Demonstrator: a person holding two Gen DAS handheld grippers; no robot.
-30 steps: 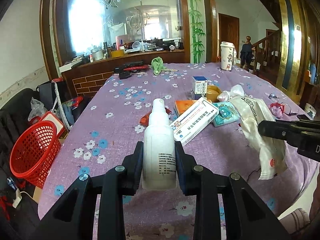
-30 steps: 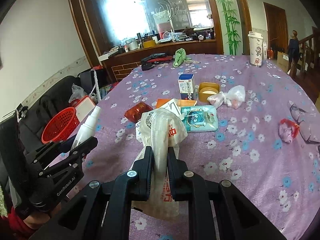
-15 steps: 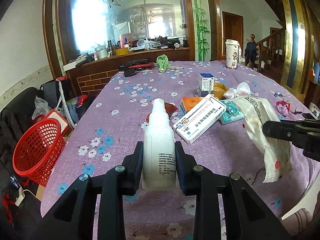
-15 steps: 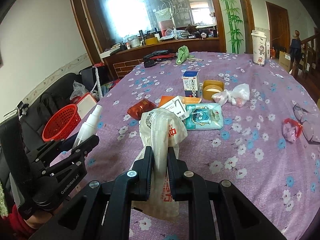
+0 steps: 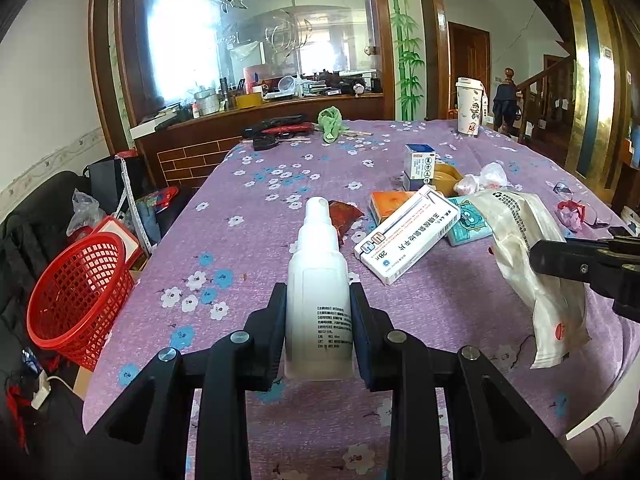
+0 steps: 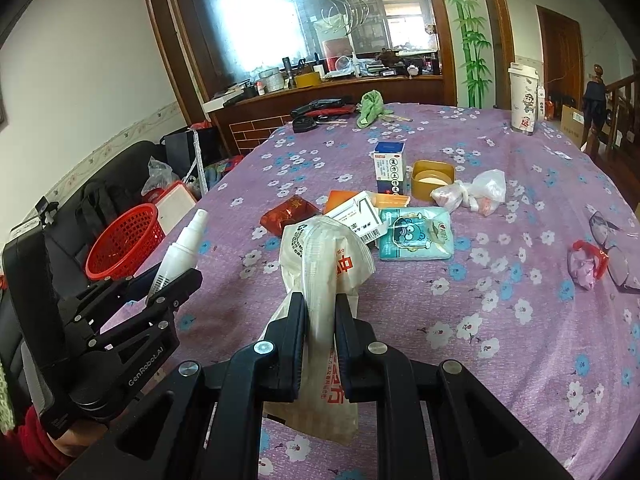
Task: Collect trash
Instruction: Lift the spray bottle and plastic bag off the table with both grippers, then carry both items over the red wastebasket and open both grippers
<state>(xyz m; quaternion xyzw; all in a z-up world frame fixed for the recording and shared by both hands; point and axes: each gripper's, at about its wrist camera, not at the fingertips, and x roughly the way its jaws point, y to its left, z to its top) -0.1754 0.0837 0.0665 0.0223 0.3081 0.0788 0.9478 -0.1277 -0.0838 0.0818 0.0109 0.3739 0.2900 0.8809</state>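
My left gripper (image 5: 318,300) is shut on a white spray bottle (image 5: 318,280), held upright above the near part of the purple flowered table (image 5: 240,248). It also shows in the right wrist view (image 6: 180,252). My right gripper (image 6: 320,312) is shut on a crumpled white plastic bag (image 6: 320,264), which hangs over the table; the bag also shows in the left wrist view (image 5: 532,264). A red mesh basket (image 5: 76,288) stands on the floor left of the table.
On the table lie a white medicine box (image 5: 406,238), a teal wipes pack (image 6: 414,234), a red packet (image 6: 288,214), an orange box (image 5: 390,204), a blue-white carton (image 6: 389,168), a small bag (image 6: 476,194), glasses (image 6: 612,248) and a cup (image 6: 524,98).
Both grippers have risen a little with their loads and pulled slightly back; the table items look farther below. Grips are unchanged.
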